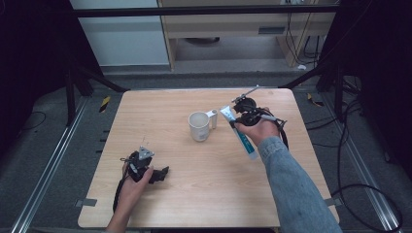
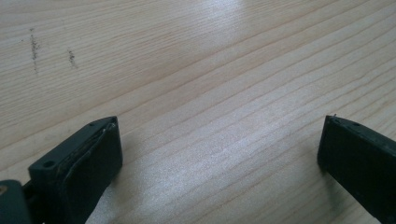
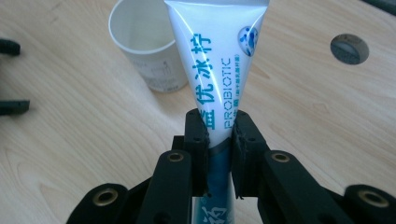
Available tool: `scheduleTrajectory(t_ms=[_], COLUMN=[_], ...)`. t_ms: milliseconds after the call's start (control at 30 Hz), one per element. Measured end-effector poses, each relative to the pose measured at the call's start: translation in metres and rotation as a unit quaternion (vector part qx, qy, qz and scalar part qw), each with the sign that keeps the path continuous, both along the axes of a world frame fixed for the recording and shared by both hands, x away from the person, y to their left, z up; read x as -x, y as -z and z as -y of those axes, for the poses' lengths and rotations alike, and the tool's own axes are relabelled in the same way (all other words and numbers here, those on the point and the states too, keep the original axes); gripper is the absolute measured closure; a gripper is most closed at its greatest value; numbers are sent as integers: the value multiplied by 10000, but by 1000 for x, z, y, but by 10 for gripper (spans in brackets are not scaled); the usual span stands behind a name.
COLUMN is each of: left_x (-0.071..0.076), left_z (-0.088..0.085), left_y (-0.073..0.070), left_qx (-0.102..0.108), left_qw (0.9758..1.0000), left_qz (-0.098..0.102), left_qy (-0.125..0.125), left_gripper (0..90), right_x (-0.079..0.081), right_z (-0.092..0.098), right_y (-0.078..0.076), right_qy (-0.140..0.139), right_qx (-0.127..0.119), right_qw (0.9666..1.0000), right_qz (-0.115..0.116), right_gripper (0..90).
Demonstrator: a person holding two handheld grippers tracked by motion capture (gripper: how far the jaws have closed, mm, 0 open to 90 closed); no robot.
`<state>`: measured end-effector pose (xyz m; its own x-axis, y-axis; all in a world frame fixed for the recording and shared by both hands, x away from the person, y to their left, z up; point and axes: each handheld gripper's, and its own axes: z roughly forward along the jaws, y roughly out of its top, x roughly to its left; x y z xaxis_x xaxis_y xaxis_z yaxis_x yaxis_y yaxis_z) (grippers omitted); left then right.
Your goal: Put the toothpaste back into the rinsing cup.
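The right tongs (image 3: 219,140) pinch a soft toothpaste tube (image 3: 217,51) mid-body, held above the counter (image 1: 194,194) beside the white mug (image 1: 199,126). It looks light and squashy; grip gently. The left tongs (image 2: 219,154) rest open, empty.

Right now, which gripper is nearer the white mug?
Right. The right gripper holds a toothpaste tube just beside the white mug. The left gripper rests open on the table's near-left part, well short of the mug.

Blk hand-held gripper (image 1: 234,118), denim sleeve (image 1: 291,182)
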<state>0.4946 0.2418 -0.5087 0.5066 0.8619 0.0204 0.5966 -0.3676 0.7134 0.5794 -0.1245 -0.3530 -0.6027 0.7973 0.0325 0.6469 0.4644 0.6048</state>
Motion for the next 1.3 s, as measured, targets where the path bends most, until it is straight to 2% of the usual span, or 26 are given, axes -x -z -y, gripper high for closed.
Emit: scheduleTrajectory(t_ms=[100,133,267,467,767,833,933,1300], left_x=[-1,-2,-4,-6,-7,-6,-7,-8], left_z=[0,0,0,0,1,1,1,0], left_y=[0,0,0,0,0,0,0,0], left_qx=[-11,-5,12,16,19,30,24,4], left_qw=[10000,10000,10000,10000,10000,10000,10000,10000], left_qz=[-2,-13,-4,-11,-3,-10,-6,-14], left_qy=[12,16,-25,-51,-72,-80,-76,-58], left_gripper=[0,0,0,0,0,0,0,0], right_x=[-1,-3,-5,-4,-1,1,3,12], right_z=[-3,-4,-7,-12,-15,-13,-14,-22], right_y=[-2,-3,-4,-8,-11,-13,-16,-15], right_qy=[86,143,299,515,591,662,713,627], right_qx=[-59,-81,-110,-303,-519,-694,-813,-857], right_qw=[9999,9997,9991,9971,9940,9913,9887,9869], right_qz=[31,154,293,476,763,905,1034,1214], right_gripper=[786,786,787,788,787,788,788,786])
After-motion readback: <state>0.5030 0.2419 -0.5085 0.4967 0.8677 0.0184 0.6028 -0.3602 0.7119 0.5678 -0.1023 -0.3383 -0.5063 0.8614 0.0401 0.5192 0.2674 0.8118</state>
